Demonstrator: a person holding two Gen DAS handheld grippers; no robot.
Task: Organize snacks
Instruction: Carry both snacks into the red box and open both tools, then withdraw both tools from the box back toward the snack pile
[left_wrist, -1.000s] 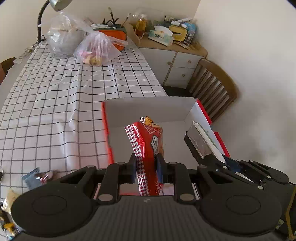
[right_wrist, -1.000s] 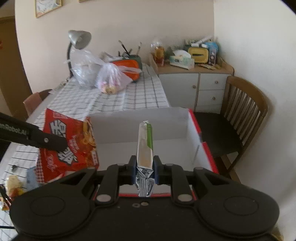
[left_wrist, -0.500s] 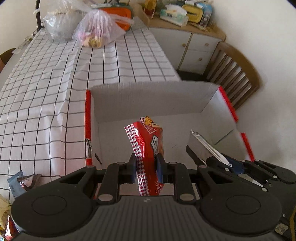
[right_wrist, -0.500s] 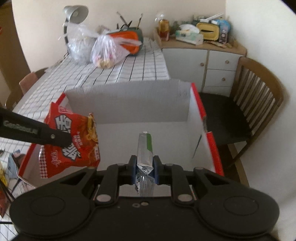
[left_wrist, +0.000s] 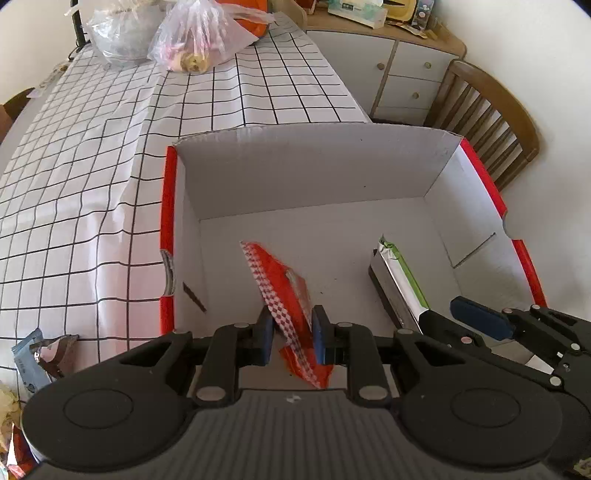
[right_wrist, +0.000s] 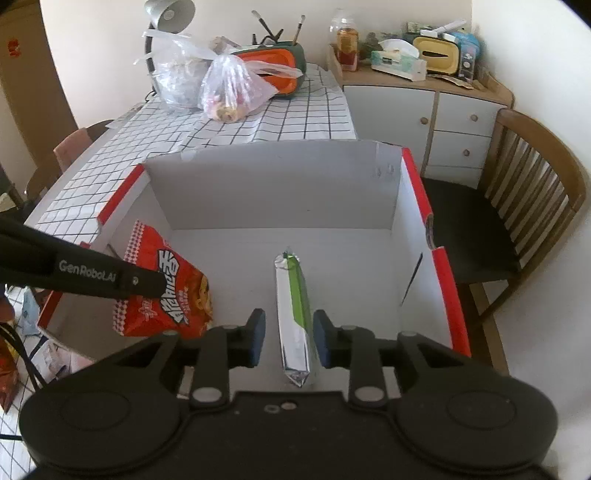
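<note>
A white cardboard box with red edges (left_wrist: 167, 206) (right_wrist: 441, 273) stands on the checked tablecloth. My left gripper (left_wrist: 291, 339) is open inside the box, with a red snack bag (left_wrist: 284, 288) (right_wrist: 166, 288) tilting loose between its jaws. My right gripper (right_wrist: 289, 338) is open too, with a silver and green snack pack (right_wrist: 295, 310) (left_wrist: 400, 277) loose between its jaws over the box floor. The left gripper's arm (right_wrist: 74, 266) crosses the right wrist view; the right gripper's fingers (left_wrist: 480, 317) show in the left wrist view.
Two clear plastic bags (left_wrist: 199, 40) (right_wrist: 236, 88) and an orange container (right_wrist: 273, 62) sit at the table's far end by a lamp (right_wrist: 166, 11). Loose wrappers (left_wrist: 40, 354) lie left of the box. A wooden chair (right_wrist: 517, 206) and a white cabinet (right_wrist: 424, 110) stand to the right.
Both grippers moved forward and down into the box, then opened. The red bag and the silver-green pack were let go and now tilt loose between the jaws.
</note>
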